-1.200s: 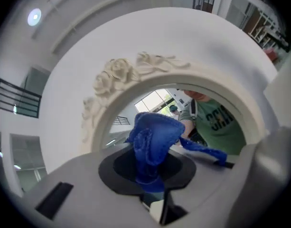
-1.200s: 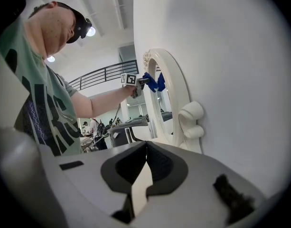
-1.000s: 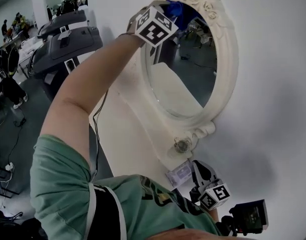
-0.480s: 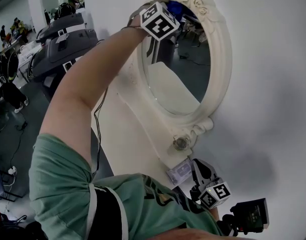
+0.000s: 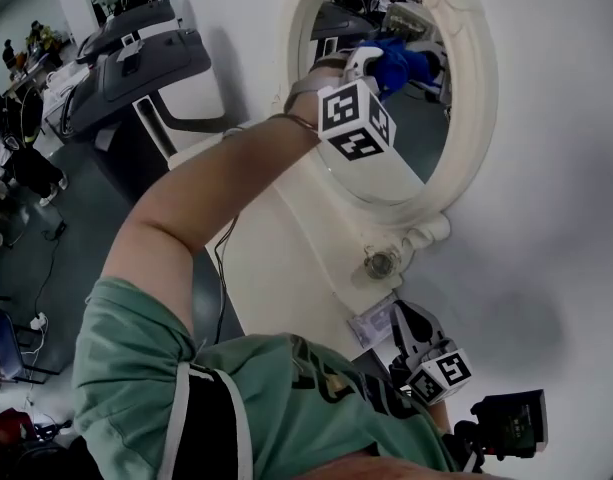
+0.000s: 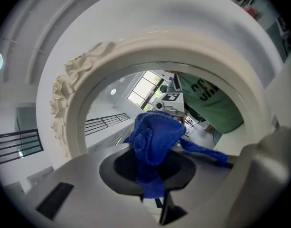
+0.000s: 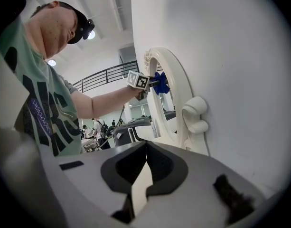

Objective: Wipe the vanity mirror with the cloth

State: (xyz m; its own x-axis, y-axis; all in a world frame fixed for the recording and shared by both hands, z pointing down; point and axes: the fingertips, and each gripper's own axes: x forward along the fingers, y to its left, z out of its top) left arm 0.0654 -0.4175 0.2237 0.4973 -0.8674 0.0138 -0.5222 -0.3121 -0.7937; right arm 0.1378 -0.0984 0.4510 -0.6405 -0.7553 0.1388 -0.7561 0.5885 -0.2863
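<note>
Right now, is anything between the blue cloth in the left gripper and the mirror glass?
Nothing visible. The left gripper is clamped on the crumpled blue cloth, which faces the oval mirror glass directly, inside its ornate white frame. Whether the cloth touches the glass, I cannot tell.

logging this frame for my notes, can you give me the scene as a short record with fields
mirror: oval vanity mirror, ornate white frame, on a white wall
cloth: blue cloth, at the upper part of the glass
left: left gripper, jaws shut on the blue cloth
right: right gripper, jaws together, empty, held low below the mirror
</note>
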